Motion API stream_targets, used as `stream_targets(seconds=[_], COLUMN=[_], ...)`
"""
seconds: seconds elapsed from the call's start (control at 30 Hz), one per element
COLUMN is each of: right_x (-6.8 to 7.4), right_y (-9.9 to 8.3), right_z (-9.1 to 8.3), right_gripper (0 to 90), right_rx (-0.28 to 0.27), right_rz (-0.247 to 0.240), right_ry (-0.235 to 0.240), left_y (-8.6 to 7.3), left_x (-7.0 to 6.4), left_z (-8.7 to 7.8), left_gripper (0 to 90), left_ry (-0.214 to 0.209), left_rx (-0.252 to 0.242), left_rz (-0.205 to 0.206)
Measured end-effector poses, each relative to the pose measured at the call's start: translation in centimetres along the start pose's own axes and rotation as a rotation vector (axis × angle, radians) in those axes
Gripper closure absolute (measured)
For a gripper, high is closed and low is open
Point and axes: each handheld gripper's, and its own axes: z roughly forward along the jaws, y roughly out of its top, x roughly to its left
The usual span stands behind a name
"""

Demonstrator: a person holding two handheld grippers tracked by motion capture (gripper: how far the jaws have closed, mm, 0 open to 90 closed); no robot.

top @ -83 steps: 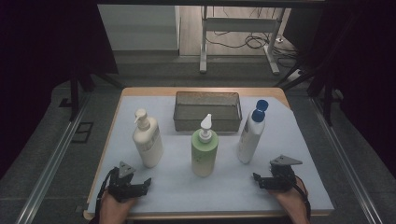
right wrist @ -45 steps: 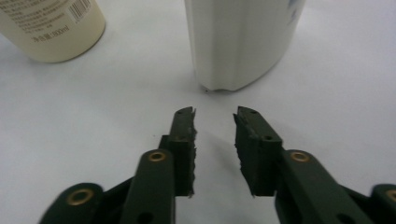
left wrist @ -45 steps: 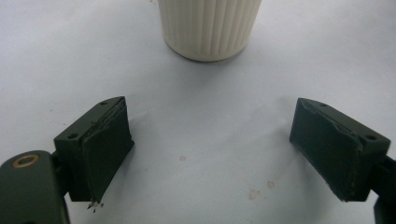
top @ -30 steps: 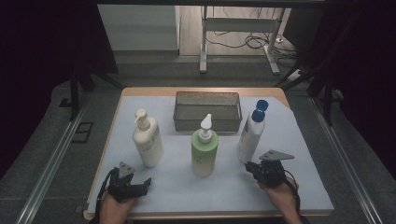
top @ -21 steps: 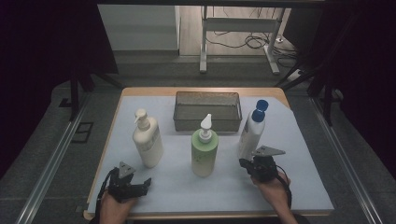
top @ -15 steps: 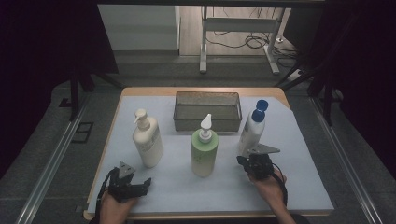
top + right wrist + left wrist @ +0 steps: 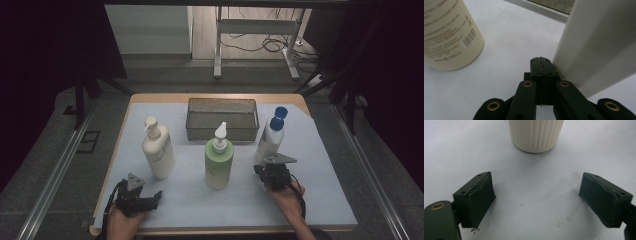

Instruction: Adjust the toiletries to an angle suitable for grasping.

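Three bottles stand on the pale mat: a cream pump bottle at left, a green pump bottle in the middle, a white bottle with a blue cap at right. My right gripper is shut with nothing between its jaws, its tip right beside the base of the white bottle. The green bottle's label side stands off to that view's left. My left gripper rests open near the front edge. In the left gripper view the ribbed base of the cream bottle stands ahead of my left gripper.
A dark wire-mesh basket stands at the back centre of the table, behind the bottles. The mat extends to the right of my right hand. Floor rails run along both sides of the table.
My right gripper has moved forward and left, from the open mat at the front right up to the base of the white blue-capped bottle. The left gripper has stayed put.
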Motion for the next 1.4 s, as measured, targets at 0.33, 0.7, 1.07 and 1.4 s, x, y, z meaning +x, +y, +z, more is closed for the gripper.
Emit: stream_targets(seconds=[0.33,0.7,1.07,1.4], right_x=[-1.3,-2.6,-3.5,-3.8], right_y=[-0.5,-1.2,-1.6,-1.6], right_z=[-0.7,-1.3,-1.4,-2.9], right_gripper=[89.3,89.4,89.3,74.0], right_rx=[0.005,0.007,0.018,0.018], right_rz=[0.007,-0.022,-0.012,0.002], right_ry=[-0.026,-0.048,-0.065,-0.002], left_y=[0.0,0.0,0.0,0.0], left_x=[0.0,0.0,0.0,0.0], left_z=[0.0,0.0,0.0,0.0], left_gripper=[12.2,12.2,12.2,12.2], left_ry=[0.000,0.000,0.000,-0.001], left_rx=[0.000,0.000,0.001,0.001], left_rz=[0.000,0.000,0.000,0.000])
